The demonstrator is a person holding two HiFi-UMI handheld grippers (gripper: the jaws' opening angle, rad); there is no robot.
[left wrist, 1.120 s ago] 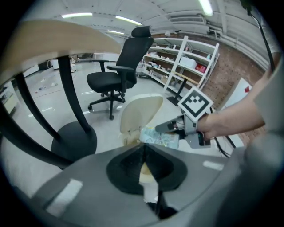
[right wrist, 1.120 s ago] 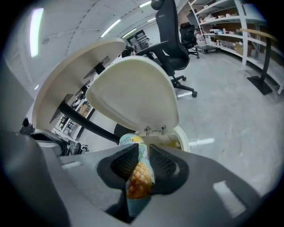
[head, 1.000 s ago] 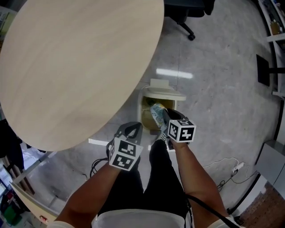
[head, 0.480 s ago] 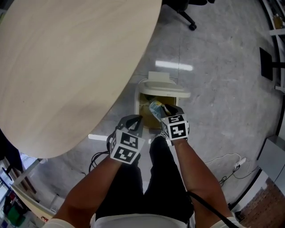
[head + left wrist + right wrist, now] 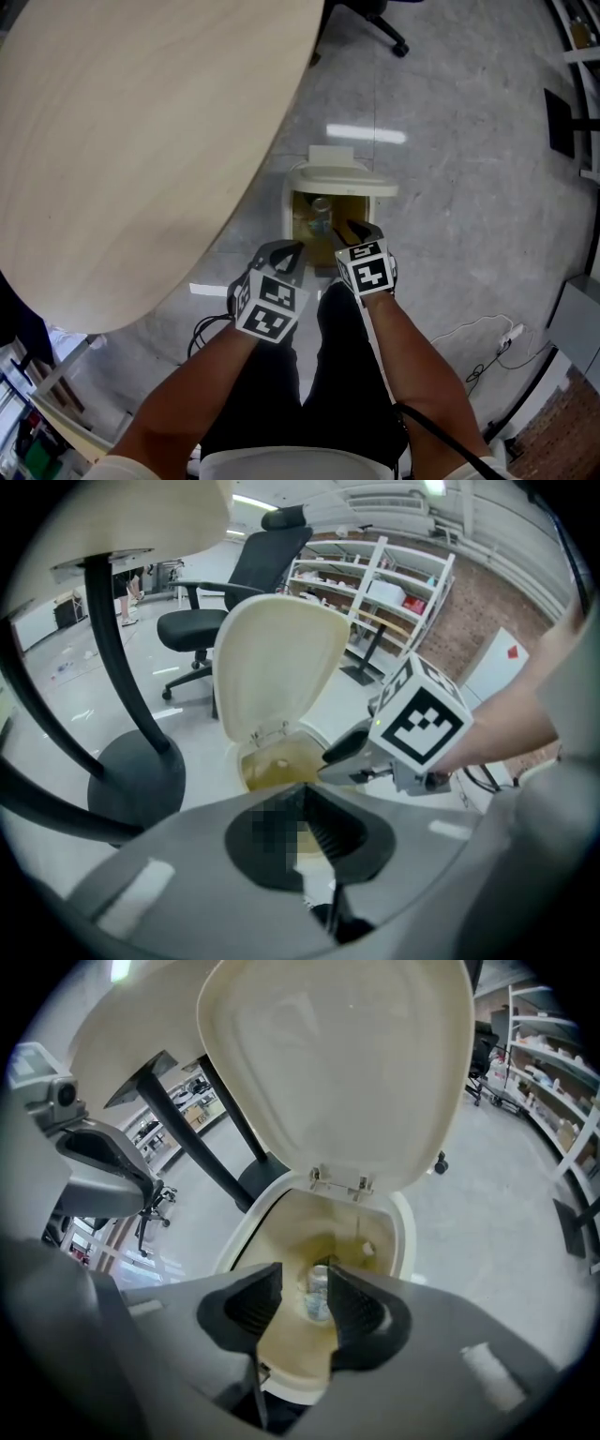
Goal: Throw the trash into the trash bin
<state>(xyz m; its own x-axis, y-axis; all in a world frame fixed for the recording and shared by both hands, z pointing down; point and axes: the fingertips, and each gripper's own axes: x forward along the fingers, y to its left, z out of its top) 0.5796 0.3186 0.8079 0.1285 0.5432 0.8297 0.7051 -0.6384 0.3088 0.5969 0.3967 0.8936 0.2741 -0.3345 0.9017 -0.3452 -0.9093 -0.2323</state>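
Note:
The cream trash bin (image 5: 382, 189) stands on the floor with its lid (image 5: 347, 1063) up. A crumpled clear plastic bottle (image 5: 321, 214) lies inside it, free of any grip. In the right gripper view the bottle (image 5: 319, 1295) shows down in the bin's yellowed well, seen through the gap of my right gripper (image 5: 305, 1288). That gripper (image 5: 342, 228) hovers over the bin's near rim; its jaws are opening and the pads touch nothing. My left gripper (image 5: 295, 248) hangs beside it at the left, tips together and empty, and shows again in its own view (image 5: 302, 789).
A big round wooden table (image 5: 141, 141) covers the left, on a black pedestal (image 5: 131, 780). A black office chair (image 5: 234, 583) stands behind the bin, shelving (image 5: 384, 583) farther back. A white cable (image 5: 478, 337) lies on the grey floor at the right. The person's legs stand just below the bin.
The bottle was clamped in my right gripper above the bin; that gripper has spread its jaws and the bottle now lies inside. Both grippers have sunk a little toward the bin.

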